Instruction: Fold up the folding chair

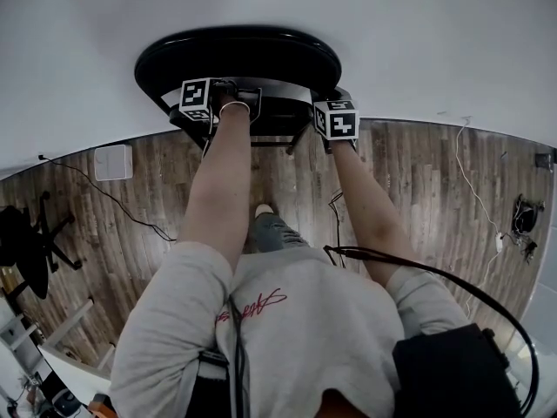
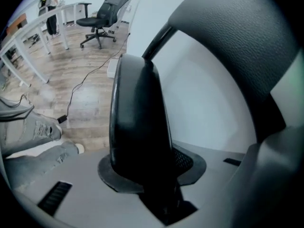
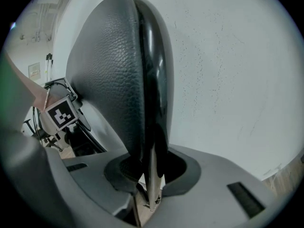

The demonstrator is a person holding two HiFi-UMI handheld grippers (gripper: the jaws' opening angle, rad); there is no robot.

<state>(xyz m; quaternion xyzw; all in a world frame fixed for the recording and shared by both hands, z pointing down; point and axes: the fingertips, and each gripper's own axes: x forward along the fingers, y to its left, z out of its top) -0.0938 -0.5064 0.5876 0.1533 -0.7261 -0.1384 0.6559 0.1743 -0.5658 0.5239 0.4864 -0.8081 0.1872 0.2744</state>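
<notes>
**Both grippers clamped on the chair's near edge, wall close behind**

The chair (image 1: 237, 59) is standing hard against the wall (image 1: 418, 42), ahead of the person. From the head view its black oval pad is running left to right. Each gripper view is showing a padded panel edge-on, rising straight away from the jaws. In the left gripper view a second padded panel is curving past at upper right; I cannot tell which is seat and which is back.

The left gripper (image 1: 231, 89) is biting the pad's near edge just left of its middle, pads pressing on black padding. The right gripper (image 1: 336, 103) is clenching the same near edge toward its right end, gripping padding and glossy rim together. Neither is nearer; both are already on the chair, well apart along its long axis.

The fold likely depends on swinging that gripped edge about the left-to-right axis, so both hands would need to travel together or the frame may twist.

Behind the chair the wall is leaving almost no room. The open space is lying toward the person, over the floor (image 1: 418, 198), where a foot (image 1: 262, 209) is resting under the arms. A cable (image 1: 113, 200) and an office chair (image 1: 30, 242) are sitting well off to the left.
</notes>
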